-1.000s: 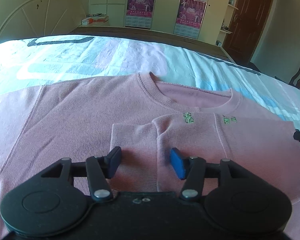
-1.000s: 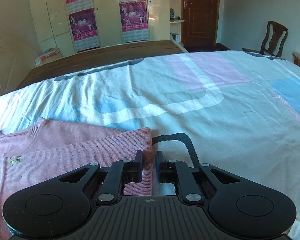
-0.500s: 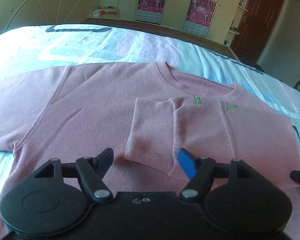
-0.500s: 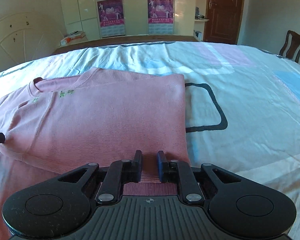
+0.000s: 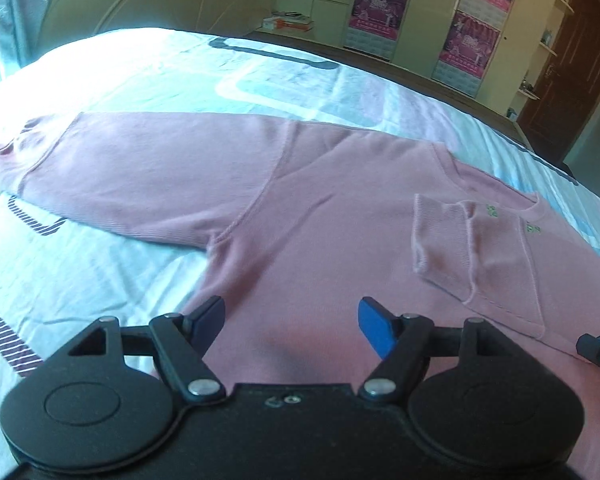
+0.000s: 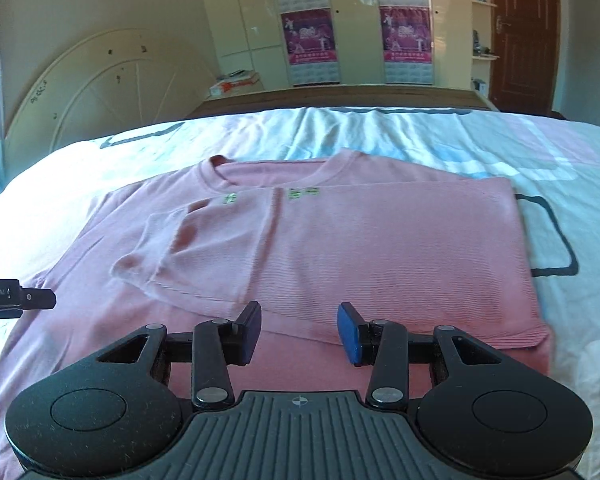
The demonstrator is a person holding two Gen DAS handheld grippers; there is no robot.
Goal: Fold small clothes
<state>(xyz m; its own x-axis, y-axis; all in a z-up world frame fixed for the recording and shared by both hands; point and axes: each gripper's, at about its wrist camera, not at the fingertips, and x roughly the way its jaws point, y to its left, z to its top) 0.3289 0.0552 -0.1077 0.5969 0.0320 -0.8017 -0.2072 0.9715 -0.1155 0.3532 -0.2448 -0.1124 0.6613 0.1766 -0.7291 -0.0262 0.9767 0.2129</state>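
Pink sweater [image 5: 320, 208] on bed [image 5: 100, 280], one side folded. Both hand-held grippers, left [image 5: 291, 322] and right [image 6: 299, 332], just opening, empty; next, pinch the outstretched sleeve [image 5: 140, 168] cleanly at its cuff.

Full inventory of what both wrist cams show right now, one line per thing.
sweater: 1, pink, flat on the bed, one side and sleeve folded over the chest, other sleeve spread out
bedsheet: 1, white with blue and pink patches, under the sweater
headboard: 1, cream, arched, at the bed's end
posters: several, magenta, on the wardrobe doors
door: 1, dark brown, far right
box: 1, white and orange, on the ledge behind the bed
left gripper: black, blue fingers, open above the sweater
right gripper: black, blue fingers, just opened, nothing between
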